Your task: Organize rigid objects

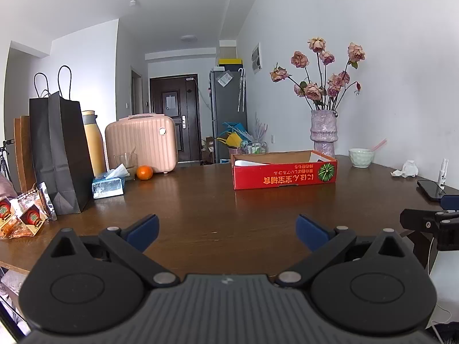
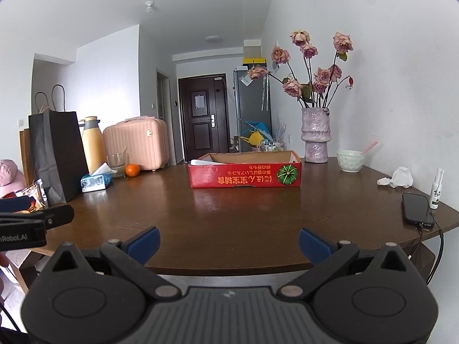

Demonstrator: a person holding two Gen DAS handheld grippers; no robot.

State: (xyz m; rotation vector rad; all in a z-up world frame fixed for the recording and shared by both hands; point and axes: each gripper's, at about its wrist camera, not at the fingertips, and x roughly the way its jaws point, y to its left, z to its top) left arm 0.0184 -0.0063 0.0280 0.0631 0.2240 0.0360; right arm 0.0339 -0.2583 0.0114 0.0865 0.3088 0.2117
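the red cardboard box sits open-topped toward the far middle of the dark wooden table, with something white lying inside at its left end. my left gripper hangs over the near edge with its blue-padded fingers spread wide and nothing between them; my right gripper is the same, wide apart and empty, just short of the table's edge. right of the box stand a pale purple vase of dried roses and a light green bowl, then a crumpled tissue, a small spray bottle and a black phone. to the left are an orange, a tissue pack, a glass, a black paper bag, a yellow flask and a pink case.
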